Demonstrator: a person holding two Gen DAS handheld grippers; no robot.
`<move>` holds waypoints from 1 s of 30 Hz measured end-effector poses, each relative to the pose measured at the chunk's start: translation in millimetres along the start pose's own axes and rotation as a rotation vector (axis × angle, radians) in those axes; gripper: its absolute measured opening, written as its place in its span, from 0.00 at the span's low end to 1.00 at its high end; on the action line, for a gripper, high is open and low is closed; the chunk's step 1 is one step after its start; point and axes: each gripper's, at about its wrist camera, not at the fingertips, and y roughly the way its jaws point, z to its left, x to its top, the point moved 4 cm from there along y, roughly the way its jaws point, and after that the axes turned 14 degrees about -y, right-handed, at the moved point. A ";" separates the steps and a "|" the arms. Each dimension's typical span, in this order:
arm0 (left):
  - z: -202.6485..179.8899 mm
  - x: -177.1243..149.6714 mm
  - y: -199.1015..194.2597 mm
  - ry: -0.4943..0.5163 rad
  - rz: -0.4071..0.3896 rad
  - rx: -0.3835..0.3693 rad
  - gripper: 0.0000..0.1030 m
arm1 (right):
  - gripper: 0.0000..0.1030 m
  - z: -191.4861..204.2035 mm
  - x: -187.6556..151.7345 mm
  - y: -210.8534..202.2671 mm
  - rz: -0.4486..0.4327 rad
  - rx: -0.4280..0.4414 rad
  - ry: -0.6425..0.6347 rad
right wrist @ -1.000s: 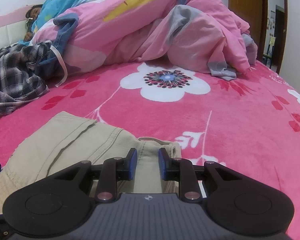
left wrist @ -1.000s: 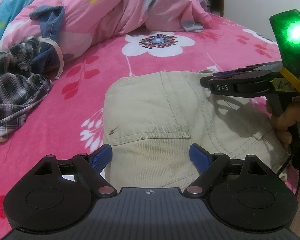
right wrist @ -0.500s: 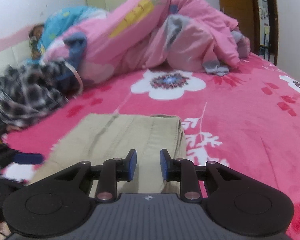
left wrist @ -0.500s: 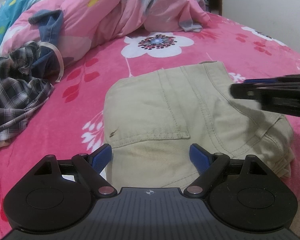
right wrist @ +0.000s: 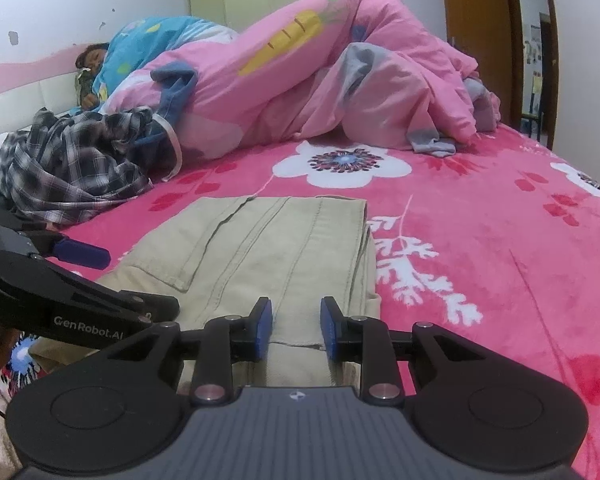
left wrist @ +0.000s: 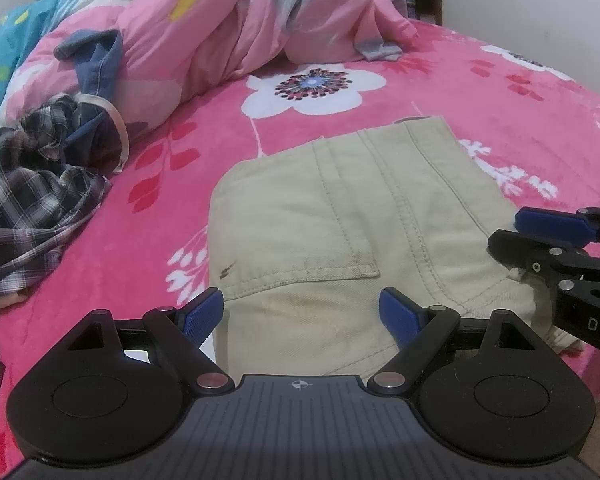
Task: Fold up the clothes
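Left hand-held gripper [left wrist: 302,314] gaping; right hand-held gripper [right wrist: 296,330] narrowly parted, empty; khaki trousers [left wrist: 320,220] near edge hidden.

- A bed [right wrist: 500,248] in a pink floral blanket carried folded khaki trousers [left wrist: 340,216];
- a plaid shirt [right wrist: 64,168] and a bunched pink duvet [right wrist: 320,80] lay beyond.
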 end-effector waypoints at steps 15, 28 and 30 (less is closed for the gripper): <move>6.5 -0.1 -4.2 -0.009 -0.011 -0.010 0.88 | 0.27 -3.6 -6.7 -1.9 -0.034 0.010 0.040; 93.3 -34.5 -21.5 -0.363 0.042 -0.304 0.95 | 0.39 -0.6 -8.1 0.1 -0.046 -0.005 0.060; 97.1 -35.8 -17.5 -0.391 0.060 -0.351 0.95 | 0.42 0.1 -3.6 -2.5 -0.039 0.007 0.039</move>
